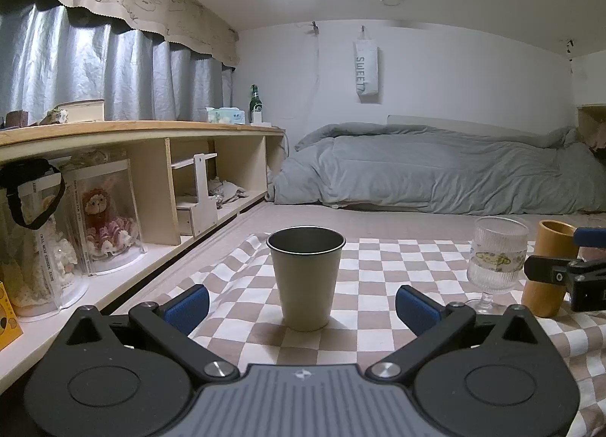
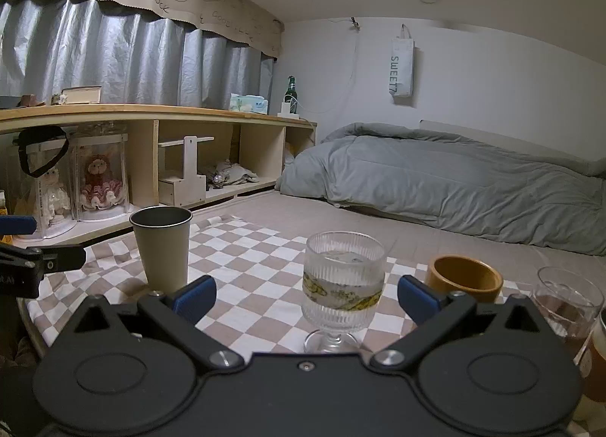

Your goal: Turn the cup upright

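Observation:
A grey metal cup point(image 1: 305, 278) stands upright, mouth up, on the checkered cloth point(image 1: 371, 323). It also shows in the right wrist view point(image 2: 163, 247) at the left. My left gripper point(image 1: 302, 304) is open, its blue fingertips on either side of the cup and a little short of it, not touching. My right gripper point(image 2: 306, 298) is open around a ribbed stemmed glass point(image 2: 342, 281), also upright, without gripping it. That glass shows in the left wrist view point(image 1: 496, 259) at the right.
A yellow-brown cup point(image 2: 464, 278) stands upright right of the ribbed glass. A clear glass point(image 2: 568, 300) and another drink stand at the far right. A low wooden shelf point(image 1: 144, 156) runs along the left. A grey duvet point(image 1: 435, 172) lies behind.

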Tool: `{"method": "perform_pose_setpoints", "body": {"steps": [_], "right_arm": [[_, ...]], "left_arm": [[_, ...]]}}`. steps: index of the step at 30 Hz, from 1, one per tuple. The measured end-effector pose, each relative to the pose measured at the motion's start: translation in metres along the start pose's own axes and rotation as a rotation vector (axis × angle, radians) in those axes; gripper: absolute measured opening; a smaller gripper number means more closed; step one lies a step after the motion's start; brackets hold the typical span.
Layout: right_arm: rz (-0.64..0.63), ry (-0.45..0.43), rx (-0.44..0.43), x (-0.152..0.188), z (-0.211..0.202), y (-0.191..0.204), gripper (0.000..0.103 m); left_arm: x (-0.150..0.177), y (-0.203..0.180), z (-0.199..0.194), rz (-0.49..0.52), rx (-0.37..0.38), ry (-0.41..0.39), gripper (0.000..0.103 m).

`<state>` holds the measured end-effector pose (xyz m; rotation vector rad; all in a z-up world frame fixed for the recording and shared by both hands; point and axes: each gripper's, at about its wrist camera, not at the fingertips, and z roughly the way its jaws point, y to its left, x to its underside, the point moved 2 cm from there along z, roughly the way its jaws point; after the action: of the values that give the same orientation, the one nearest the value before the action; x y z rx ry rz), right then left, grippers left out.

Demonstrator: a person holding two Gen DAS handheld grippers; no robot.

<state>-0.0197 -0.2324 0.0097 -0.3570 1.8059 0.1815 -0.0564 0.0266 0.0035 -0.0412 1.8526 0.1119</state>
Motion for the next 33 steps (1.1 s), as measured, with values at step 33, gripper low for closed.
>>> {"method": "perform_pose_setpoints", "body": {"steps": [33], "right_arm": [[0.009,-0.001,0.007,0.0011,-0.0012,-0.0025,0.103]], "left_arm": [[0.0019,-0.0011,0.0016,-0.006,-0.006,0.006,0.103]]}}
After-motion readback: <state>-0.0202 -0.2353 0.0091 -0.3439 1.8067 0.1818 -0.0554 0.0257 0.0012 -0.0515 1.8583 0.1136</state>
